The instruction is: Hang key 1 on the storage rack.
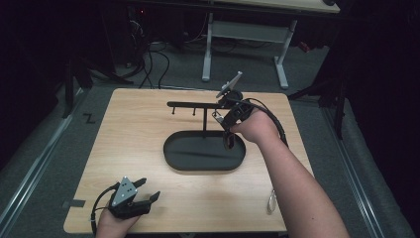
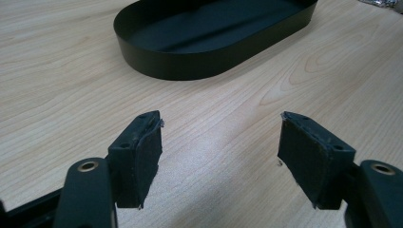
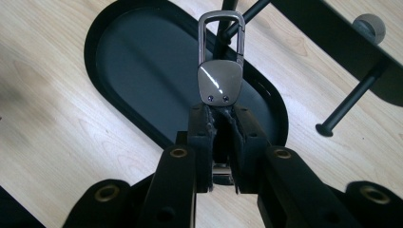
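Silver key clip (image 3: pixel 220 71) pinched in right gripper (image 3: pixel 221 118) over black oval tray (image 3: pixel 142 61) (beside its rack (image 3: pixel 332 33)), left gripper (image 2: pixel 218 152) spread above worktop (image 2: pixel 57 80).

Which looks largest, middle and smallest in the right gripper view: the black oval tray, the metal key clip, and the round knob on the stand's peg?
1. Black oval tray, largest.
2. Metal key clip, clamped in the right gripper; its nearness to the camera enlarges it.
3. Round knob, smallest.
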